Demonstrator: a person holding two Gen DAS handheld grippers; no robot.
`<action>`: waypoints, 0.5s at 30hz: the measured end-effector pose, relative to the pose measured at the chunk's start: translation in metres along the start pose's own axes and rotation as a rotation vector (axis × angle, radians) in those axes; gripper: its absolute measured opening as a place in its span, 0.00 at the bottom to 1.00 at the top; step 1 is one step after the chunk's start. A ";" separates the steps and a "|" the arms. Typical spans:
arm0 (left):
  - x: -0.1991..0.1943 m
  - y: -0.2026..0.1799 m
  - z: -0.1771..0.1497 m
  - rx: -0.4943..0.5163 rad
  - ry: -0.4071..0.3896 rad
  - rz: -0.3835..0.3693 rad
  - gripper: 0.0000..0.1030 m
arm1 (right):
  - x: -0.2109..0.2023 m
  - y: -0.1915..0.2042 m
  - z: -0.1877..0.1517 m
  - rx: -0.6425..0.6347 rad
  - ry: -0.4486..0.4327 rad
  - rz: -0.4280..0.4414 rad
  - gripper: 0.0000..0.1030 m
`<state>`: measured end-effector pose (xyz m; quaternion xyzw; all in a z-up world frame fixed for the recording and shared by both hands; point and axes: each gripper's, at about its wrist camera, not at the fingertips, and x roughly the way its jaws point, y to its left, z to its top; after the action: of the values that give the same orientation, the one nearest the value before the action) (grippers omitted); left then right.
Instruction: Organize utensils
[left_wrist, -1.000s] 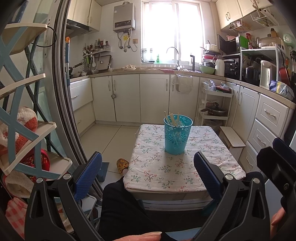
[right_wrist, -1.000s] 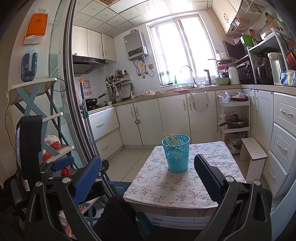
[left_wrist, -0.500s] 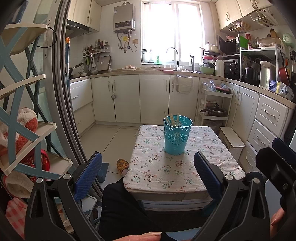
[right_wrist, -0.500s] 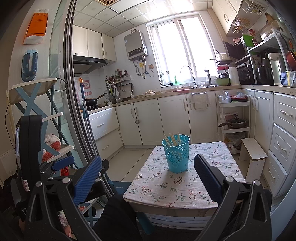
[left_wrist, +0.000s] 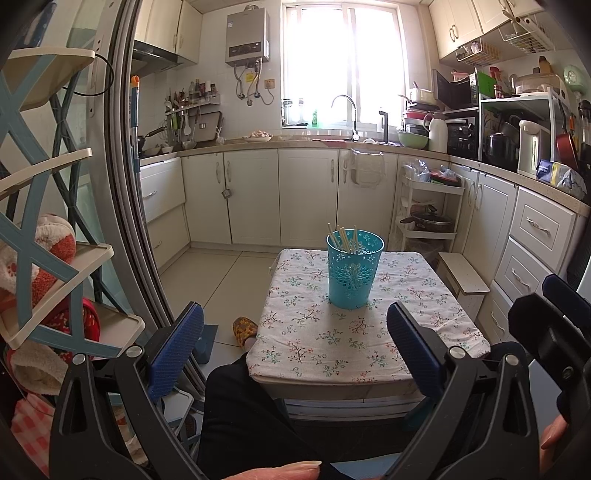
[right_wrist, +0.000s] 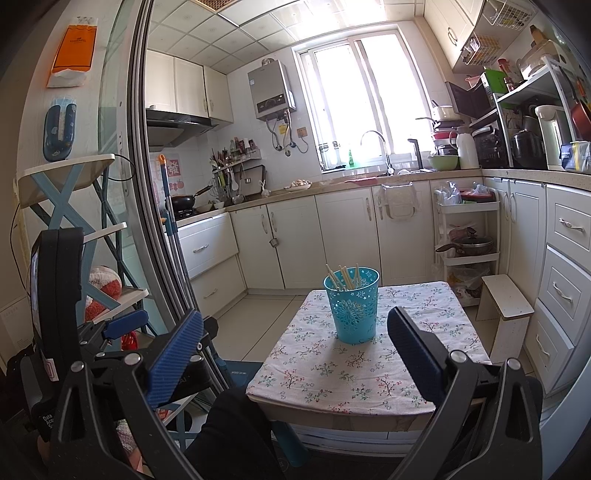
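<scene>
A teal perforated holder (left_wrist: 354, 271) stands upright on a small table with a floral cloth (left_wrist: 343, 343). Several pale chopsticks (left_wrist: 343, 238) stick out of it. It also shows in the right wrist view (right_wrist: 352, 306), with the chopsticks (right_wrist: 341, 277) leaning inside. My left gripper (left_wrist: 295, 339) is open and empty, held back from the table's near edge. My right gripper (right_wrist: 295, 343) is open and empty too, at about the same distance. The right gripper's body shows at the right edge of the left wrist view (left_wrist: 554, 332); the left gripper's body shows at the left of the right wrist view (right_wrist: 59, 295).
The person's dark-clad knee (left_wrist: 243, 417) is below the table's near edge. A blue-and-white shelf rack (left_wrist: 44, 258) and a sliding door frame (left_wrist: 136, 221) stand at the left. A white stool (right_wrist: 506, 314) and drawers (right_wrist: 565, 277) are at the right. Kitchen counters run along the back.
</scene>
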<state>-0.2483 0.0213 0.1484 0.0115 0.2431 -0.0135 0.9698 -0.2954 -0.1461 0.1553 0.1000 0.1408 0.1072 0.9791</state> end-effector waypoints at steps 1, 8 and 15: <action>0.000 0.000 0.000 0.000 0.000 0.000 0.93 | 0.000 0.000 0.000 0.000 0.000 0.000 0.93; 0.000 0.000 0.000 0.001 -0.001 0.001 0.93 | 0.000 0.001 0.000 0.000 0.000 0.000 0.93; 0.000 -0.001 -0.001 0.002 0.000 0.000 0.93 | 0.000 0.001 0.000 0.000 0.000 -0.001 0.93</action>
<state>-0.2490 0.0201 0.1476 0.0123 0.2429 -0.0135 0.9699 -0.2954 -0.1452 0.1553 0.1000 0.1410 0.1069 0.9791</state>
